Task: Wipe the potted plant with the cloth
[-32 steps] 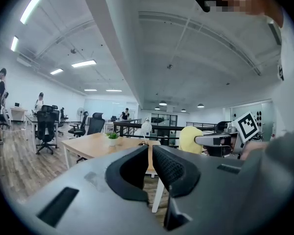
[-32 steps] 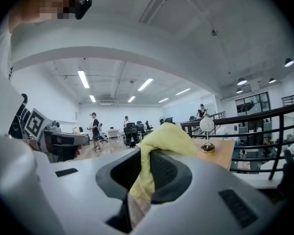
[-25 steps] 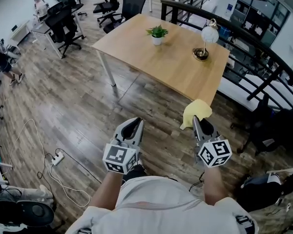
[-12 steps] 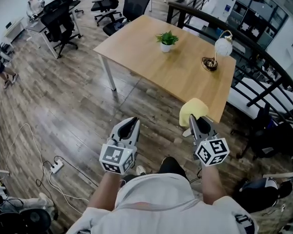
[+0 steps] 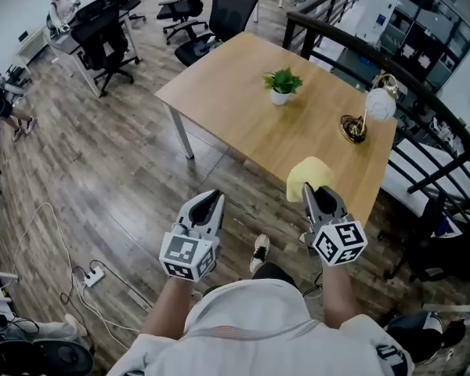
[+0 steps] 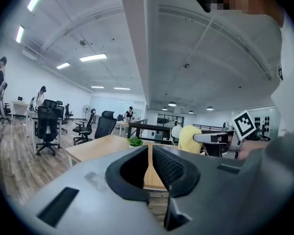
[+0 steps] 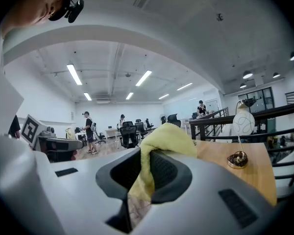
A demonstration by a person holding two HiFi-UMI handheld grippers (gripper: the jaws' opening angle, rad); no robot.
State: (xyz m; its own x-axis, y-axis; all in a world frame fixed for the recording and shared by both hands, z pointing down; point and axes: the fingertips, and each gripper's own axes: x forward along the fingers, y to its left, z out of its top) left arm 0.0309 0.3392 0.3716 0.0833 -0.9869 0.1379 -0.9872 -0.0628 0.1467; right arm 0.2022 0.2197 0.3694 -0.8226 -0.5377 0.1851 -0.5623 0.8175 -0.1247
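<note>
The small green potted plant [image 5: 283, 84] in a white pot stands upright near the middle of the wooden table [image 5: 243, 108], well ahead of both grippers. In the left gripper view the plant [image 6: 135, 141] shows far off over the jaws. My right gripper [image 5: 314, 195] is shut on a yellow cloth [image 5: 309, 174], which bunches above its jaws and hangs between them [image 7: 162, 137]. It is held in the air by the table's near edge. My left gripper [image 5: 211, 203] is shut with nothing in it, over the floor short of the table.
A table lamp [image 5: 370, 112] with a round white shade stands at the table's right end. A black railing [image 5: 423, 77] runs behind the table. Black office chairs [image 5: 219, 10] stand at the far side. A power strip [image 5: 94, 275] and cable lie on the floor at left.
The table and plant have come nearer and lower in the head view as the person walks toward them. Both grippers keep their pose; the cloth stays in the right one.
</note>
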